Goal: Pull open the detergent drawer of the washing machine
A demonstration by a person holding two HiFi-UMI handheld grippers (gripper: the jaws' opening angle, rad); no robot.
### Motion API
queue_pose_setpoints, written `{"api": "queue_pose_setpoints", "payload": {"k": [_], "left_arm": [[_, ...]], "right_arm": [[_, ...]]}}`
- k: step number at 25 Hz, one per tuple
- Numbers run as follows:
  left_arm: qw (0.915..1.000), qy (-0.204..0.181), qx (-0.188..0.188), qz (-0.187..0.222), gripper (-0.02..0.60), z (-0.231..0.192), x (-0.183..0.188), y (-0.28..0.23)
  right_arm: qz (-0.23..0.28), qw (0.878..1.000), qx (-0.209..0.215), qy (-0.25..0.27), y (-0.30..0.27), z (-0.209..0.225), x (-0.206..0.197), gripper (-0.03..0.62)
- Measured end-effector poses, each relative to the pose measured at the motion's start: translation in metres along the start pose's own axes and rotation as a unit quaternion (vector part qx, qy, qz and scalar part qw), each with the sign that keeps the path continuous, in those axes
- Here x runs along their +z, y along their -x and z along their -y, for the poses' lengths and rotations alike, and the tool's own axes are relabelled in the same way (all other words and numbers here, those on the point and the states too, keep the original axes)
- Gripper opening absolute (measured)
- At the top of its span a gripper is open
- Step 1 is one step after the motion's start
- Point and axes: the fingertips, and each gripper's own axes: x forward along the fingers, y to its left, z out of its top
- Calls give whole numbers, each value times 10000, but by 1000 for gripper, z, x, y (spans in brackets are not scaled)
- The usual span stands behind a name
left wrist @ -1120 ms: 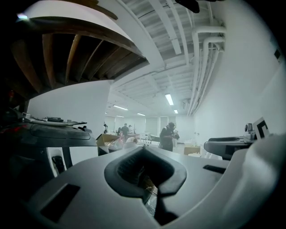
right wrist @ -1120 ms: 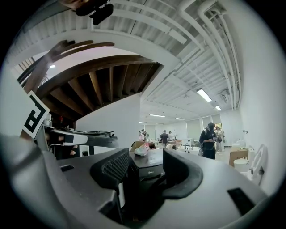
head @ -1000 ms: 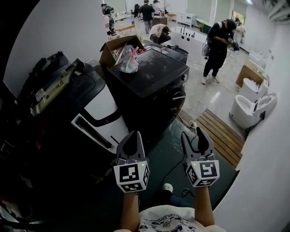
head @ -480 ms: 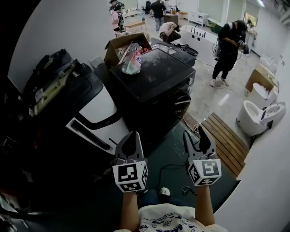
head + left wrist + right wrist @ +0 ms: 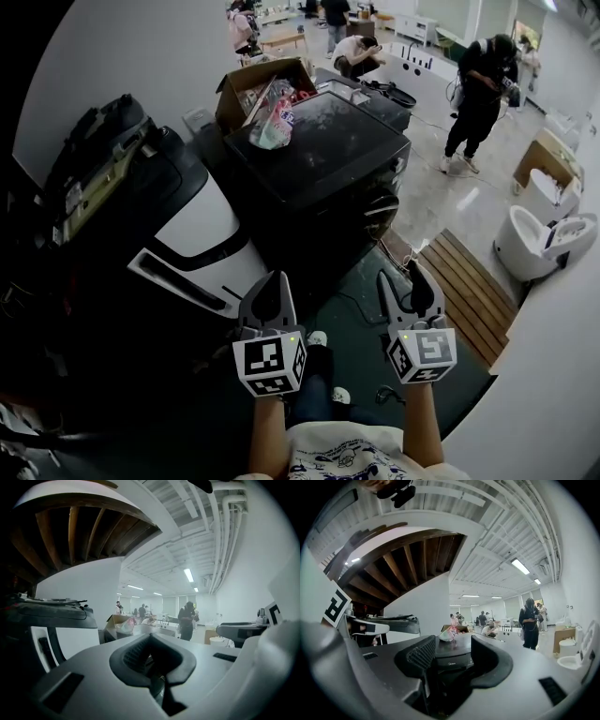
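Standing well back from the dark washer (image 5: 319, 155) at 12 o'clock, with both tongs held level at 6 and aimed at it, likely to line up the reach. Probably on its front panel, the drawer, but too dark to pick out. Left tongs (image 5: 270, 298): closed tip to tip, empty. Right tongs (image 5: 401, 284): spread wide, gripping nothing, touching nothing.

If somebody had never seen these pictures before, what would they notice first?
Probably the two tools low in the head view: the left tool is shut and the right tool is open. Just ahead of them stands a big black washer with a pink bag on its far corner. A white-and-black machine sits to the washer's left.
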Motion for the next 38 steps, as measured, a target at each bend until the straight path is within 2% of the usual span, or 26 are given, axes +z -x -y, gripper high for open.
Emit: {"api": "queue_pose_setpoints", "payload": {"k": [14,23,29,38], "left_arm": [[9999,-40,-141,-52,14,-37,15,-139],[9990,-119,-408,-165,14,-62,22,-227],[9975,-156,-627,-297,14,-74,13,-267],[9956,-126,-788,-500,14,-93,-13,-301]], "right_arm": [[-92,9999,-30,-88,-138,26,-2,236],[-255,9994,-157,-185,-224,36,-8,236],[-386,9991,90,-180,-264,27,-21,236],[-593,9980,-31,-226,-298,24,-50,236]]}}
